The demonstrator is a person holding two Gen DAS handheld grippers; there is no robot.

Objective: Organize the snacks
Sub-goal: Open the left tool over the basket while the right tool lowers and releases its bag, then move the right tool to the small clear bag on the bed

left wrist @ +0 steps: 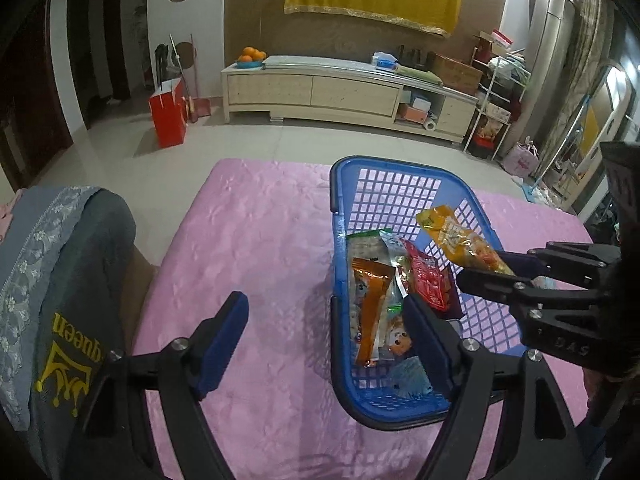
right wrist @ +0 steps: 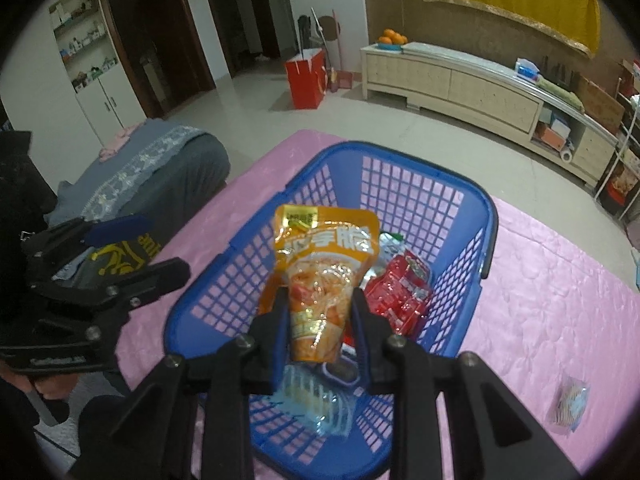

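Two grippers in play. Left gripper hangs at 7 o'clock of the blue basket, fingers spread wide, nothing between them — one blue pad over the pink tablecloth, the other over the basket's near-left corner. Inside the basket, going left to right: an orange-striped packet, a cartoon-face packet under it, a red packet. Right gripper pinches the lower end of the orange snack pouch, holding it above the basket's middle, pouch top tilted toward 12 o'clock.

Step in hand, as I judge it: dropping this pouch in with the rest. Next move calls for lowering it and letting go over the free far half — not on the rim. One clear blue-print packet lies on the cloth at 4 o'clock of the basket, likely next pick.
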